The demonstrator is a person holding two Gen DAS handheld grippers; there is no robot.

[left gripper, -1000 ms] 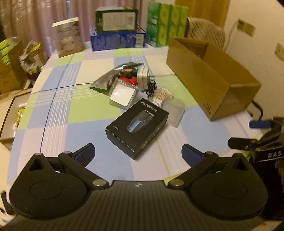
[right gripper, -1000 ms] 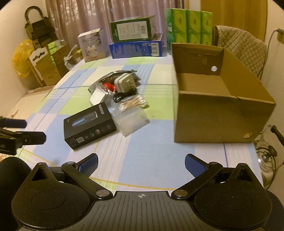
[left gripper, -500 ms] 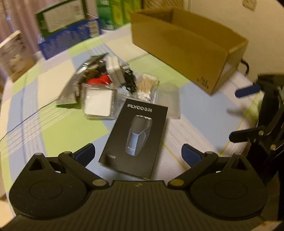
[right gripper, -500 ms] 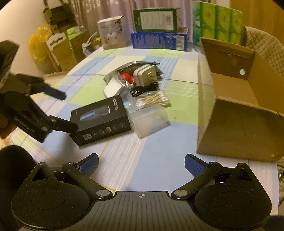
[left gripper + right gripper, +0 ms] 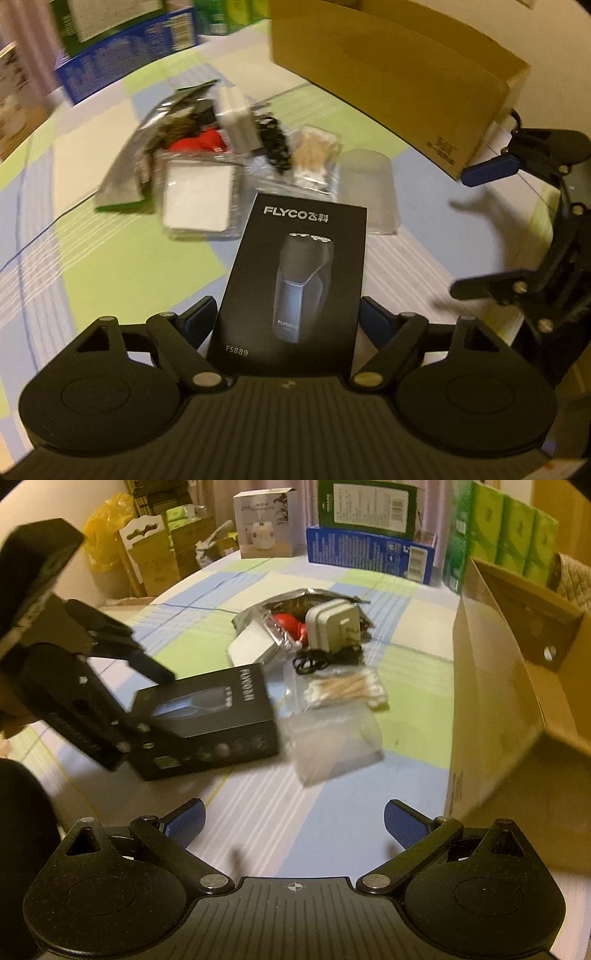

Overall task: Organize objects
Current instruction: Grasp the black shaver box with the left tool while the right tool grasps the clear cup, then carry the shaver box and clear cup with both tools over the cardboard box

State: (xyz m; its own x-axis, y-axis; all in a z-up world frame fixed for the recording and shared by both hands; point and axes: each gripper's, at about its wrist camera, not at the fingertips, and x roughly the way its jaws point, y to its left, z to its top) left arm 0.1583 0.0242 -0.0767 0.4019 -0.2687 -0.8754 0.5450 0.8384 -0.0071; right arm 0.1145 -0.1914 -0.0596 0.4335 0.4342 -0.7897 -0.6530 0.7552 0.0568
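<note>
While reading the approach, start from the black rectangular shaver carton (image 5: pixel 295 280): lying printed face up on the blue-and-green checked counter (image 5: pixel 92 240), at the near end of the clutter, long axis pointing straight away along the left gripper (image 5: pixel 287 315). Find its near end already between that gripper's fingers (image 5: pixel 201 314), one blue pad to each long side, just beside the edges or touching them. Cannot tell from either view whether closed firmly on the cardboard, so judge the grasp as lined up but not confirmed. Seen from the right wrist, note the same left gripper (image 5: pixel 110 686) reaching in low from the left, tilted down toward the counter, one finger over the carton's (image 5: pixel 207 716) far edge and the other at its near side. Count the left hand as plainly the nearer one. Place the right gripper (image 5: pixel 295 823) well apart from the carton, spread wide and holding nothing, hovering above bare counter and aimed at the pile. Beyond the carton's far end, mark a clear plastic tub (image 5: pixel 369 192) just beside its corner, a bag of cotton swabs (image 5: pixel 314 155) and a flat white case in clear wrap (image 5: pixel 199 195). Farther right, see the open brown cardboard box (image 5: pixel 388 74), probably the place to put things. Expect the next move to call for a squeeze across the short width and a lift clear of the tub.
</note>
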